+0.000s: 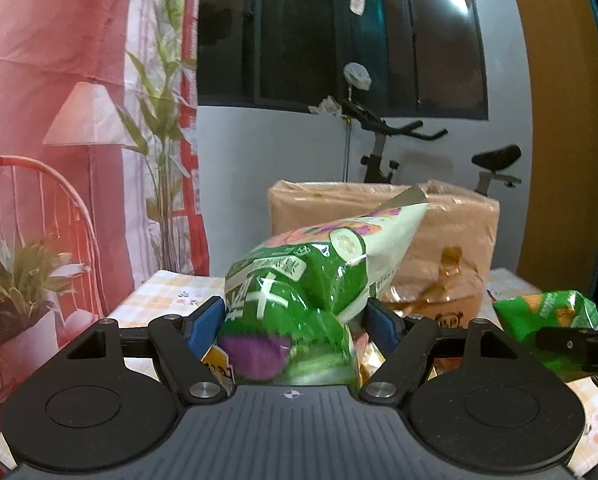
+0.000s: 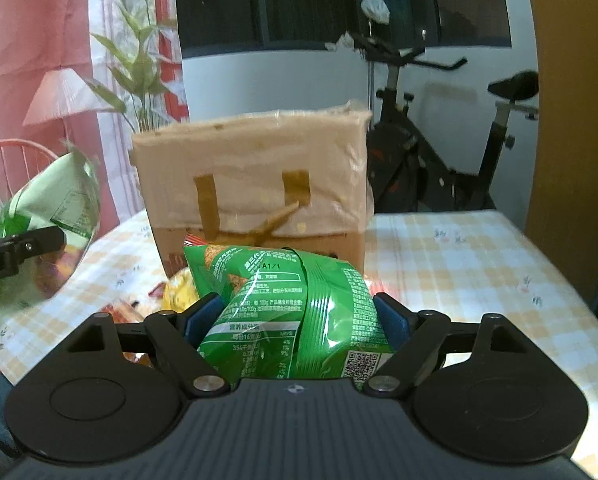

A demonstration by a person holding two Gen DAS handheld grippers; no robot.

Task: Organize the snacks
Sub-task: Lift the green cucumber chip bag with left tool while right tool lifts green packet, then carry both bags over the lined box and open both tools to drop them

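Observation:
My left gripper (image 1: 295, 316) is shut on a green and white cucumber-print chip bag (image 1: 307, 276), held above the table; the same bag shows at the left of the right wrist view (image 2: 55, 208). My right gripper (image 2: 299, 316) is shut on a smaller green snack bag (image 2: 287, 312), which also shows at the right edge of the left wrist view (image 1: 547, 316). A taped cardboard box (image 2: 255, 176) stands on the table just beyond both bags; it also shows in the left wrist view (image 1: 451, 240).
The table has a yellow checked cloth (image 2: 479, 264). More snack packets (image 2: 171, 296) lie at the foot of the box. An exercise bike (image 2: 451, 128) stands behind the table. A potted plant (image 1: 23, 288) and a red chair (image 1: 31, 200) are at the left.

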